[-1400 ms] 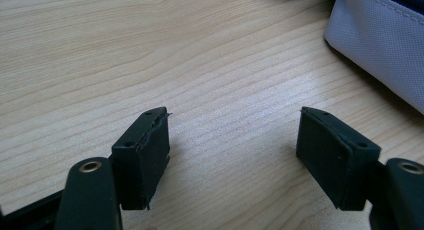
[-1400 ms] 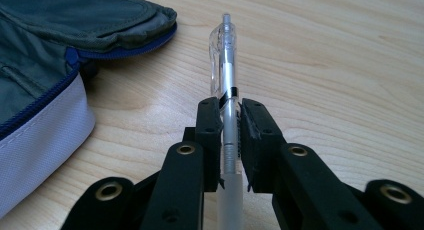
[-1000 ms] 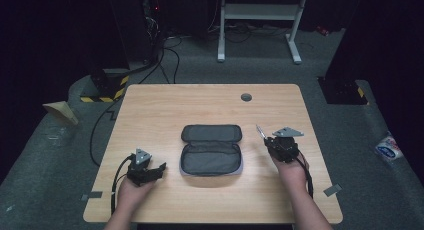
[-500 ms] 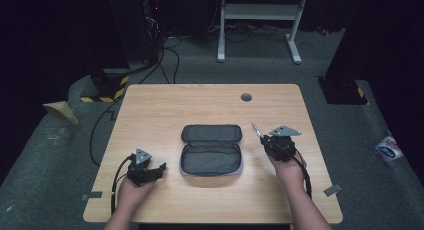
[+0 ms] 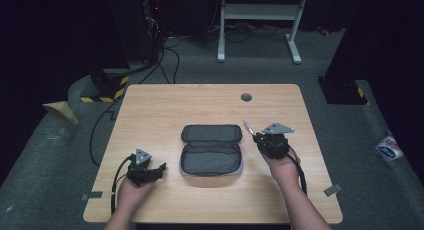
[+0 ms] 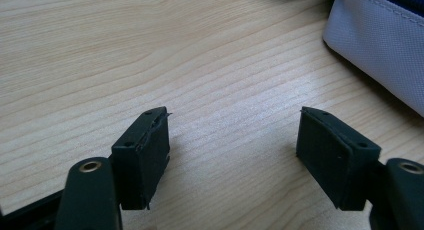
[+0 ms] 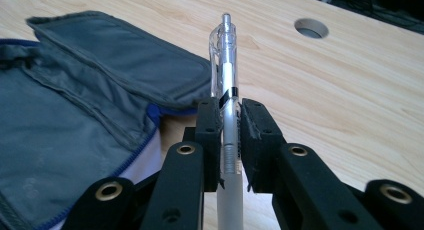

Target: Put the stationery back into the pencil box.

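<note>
The right gripper [image 7: 229,115] is clenched on a clear pen [image 7: 226,65], its pads pinching the barrel partway along so the clicker end sticks out ahead, raised a little off the table [image 5: 210,105] and just beside the right edge of the open pencil case [image 5: 211,150]. The step in hand looks like putting the pen into that case, and to do it well I would swing the pen over the open lower half, lower it until the barrel lies along the length of the pouch rather than across it, and only then let go, so it does not catch on the zip or roll off the rim. The left gripper [image 6: 232,145] rests released on bare wood near the case's left side, nothing between its jaws; it could usefully steady the case wall if the fabric shifts. The right gripper view gives what the high view cannot: the black band on the barrel, the spring and refill inside, how squarely the pads sit on the pen, and the blue zip lining at the edge of the flap. The left gripper view shows the pale outer fabric of the case close up. The high view in turn shows both hands at once, the whole case with its lid folded back, and the cable hole [image 5: 246,97] farther up the table.
</note>
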Demonstrator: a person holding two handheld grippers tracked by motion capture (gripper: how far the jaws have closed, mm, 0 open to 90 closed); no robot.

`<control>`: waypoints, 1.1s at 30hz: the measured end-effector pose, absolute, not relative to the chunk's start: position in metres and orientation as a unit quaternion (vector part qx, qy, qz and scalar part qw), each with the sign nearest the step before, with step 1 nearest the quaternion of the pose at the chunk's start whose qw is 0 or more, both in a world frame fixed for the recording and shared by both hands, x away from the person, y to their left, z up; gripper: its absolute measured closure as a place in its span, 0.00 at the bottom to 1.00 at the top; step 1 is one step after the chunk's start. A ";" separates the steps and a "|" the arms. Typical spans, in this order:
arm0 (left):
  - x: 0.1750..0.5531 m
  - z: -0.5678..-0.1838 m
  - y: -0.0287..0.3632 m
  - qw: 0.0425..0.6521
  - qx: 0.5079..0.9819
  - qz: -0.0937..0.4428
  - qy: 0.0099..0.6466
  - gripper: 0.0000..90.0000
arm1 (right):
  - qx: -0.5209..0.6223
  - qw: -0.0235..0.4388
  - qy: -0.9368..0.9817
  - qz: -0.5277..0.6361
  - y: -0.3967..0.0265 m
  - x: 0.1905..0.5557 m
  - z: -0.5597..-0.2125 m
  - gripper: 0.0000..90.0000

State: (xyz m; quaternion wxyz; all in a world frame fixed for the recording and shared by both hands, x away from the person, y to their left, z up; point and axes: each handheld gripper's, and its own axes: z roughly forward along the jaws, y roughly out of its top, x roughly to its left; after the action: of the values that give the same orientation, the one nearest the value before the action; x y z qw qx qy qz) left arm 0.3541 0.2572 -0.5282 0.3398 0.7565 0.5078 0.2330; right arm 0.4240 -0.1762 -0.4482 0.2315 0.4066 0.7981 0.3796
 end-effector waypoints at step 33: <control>0.353 -0.528 0.257 0.341 0.757 0.232 0.507 0.32 | 0.294 0.200 0.844 0.402 -0.087 0.407 -0.443 0.87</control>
State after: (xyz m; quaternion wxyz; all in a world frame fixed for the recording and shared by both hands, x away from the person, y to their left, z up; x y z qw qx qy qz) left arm 0.3528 0.2573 -0.5282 0.3410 0.7569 0.5071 0.2317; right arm 0.4068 -0.0872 -0.4431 0.2004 0.2943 0.8437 0.4018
